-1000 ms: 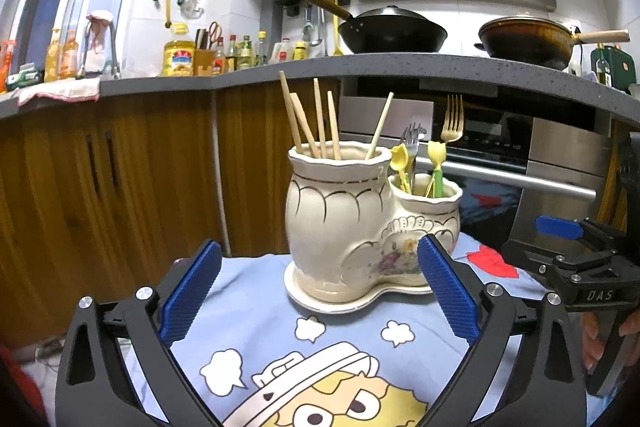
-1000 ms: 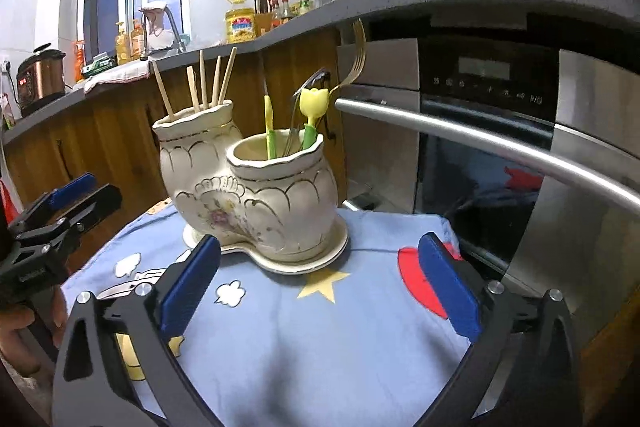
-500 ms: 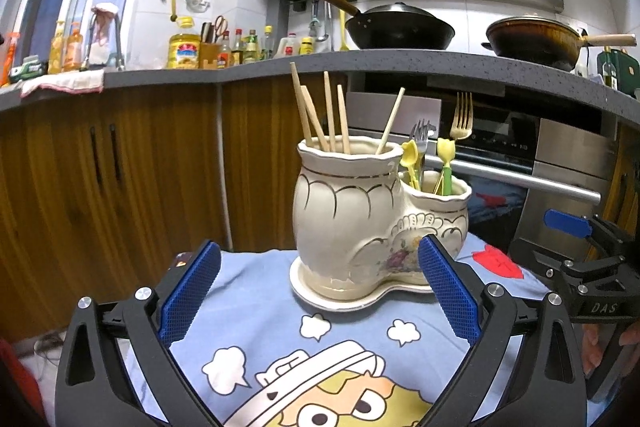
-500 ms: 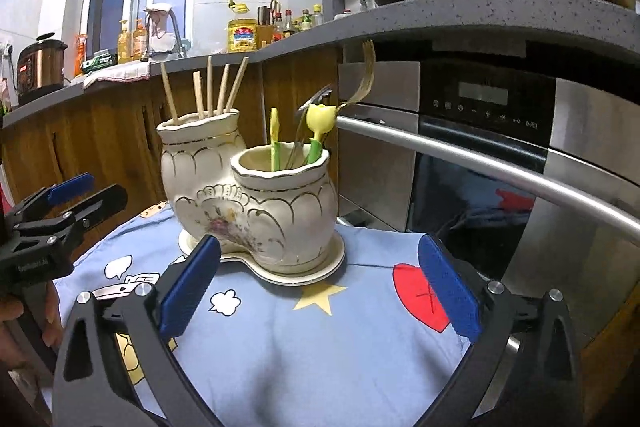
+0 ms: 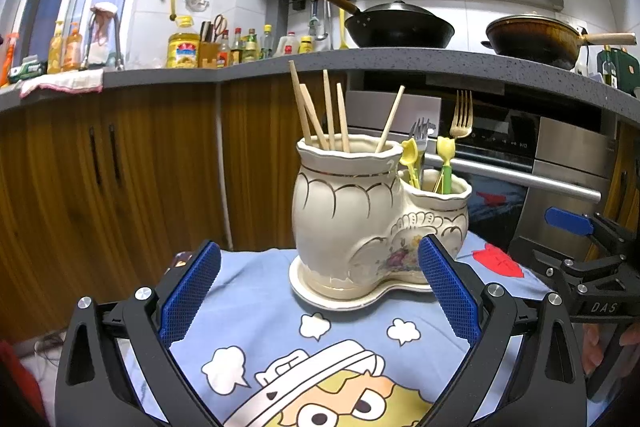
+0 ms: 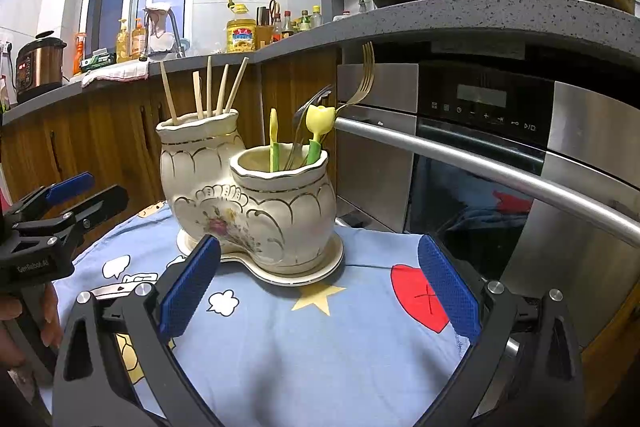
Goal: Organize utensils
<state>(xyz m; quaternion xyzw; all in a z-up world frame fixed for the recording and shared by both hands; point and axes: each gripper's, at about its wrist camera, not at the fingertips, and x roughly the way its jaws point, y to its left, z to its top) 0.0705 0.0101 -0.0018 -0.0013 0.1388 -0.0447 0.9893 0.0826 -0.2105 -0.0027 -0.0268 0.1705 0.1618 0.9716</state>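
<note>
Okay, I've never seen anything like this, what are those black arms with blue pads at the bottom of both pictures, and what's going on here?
Those are hand-held grabbing tools, not a robot. A person holds one in each hand, and a wide-angle camera on each tool looks forward between its two fingers.

One picture comes from the left claw, the other from the right claw. Each also sees the other tool at its edge. Both claws are open and hold nothing.

Between them, on a blue cartoon tablecloth, stands a cream two-part holder on a matching saucer. Its taller part holds wooden chopsticks; the lower part holds a gold fork, a silver fork and small yellow-and-green cutlery. Behind are kitchen cabinets, an oven and pans on the counter.
</note>
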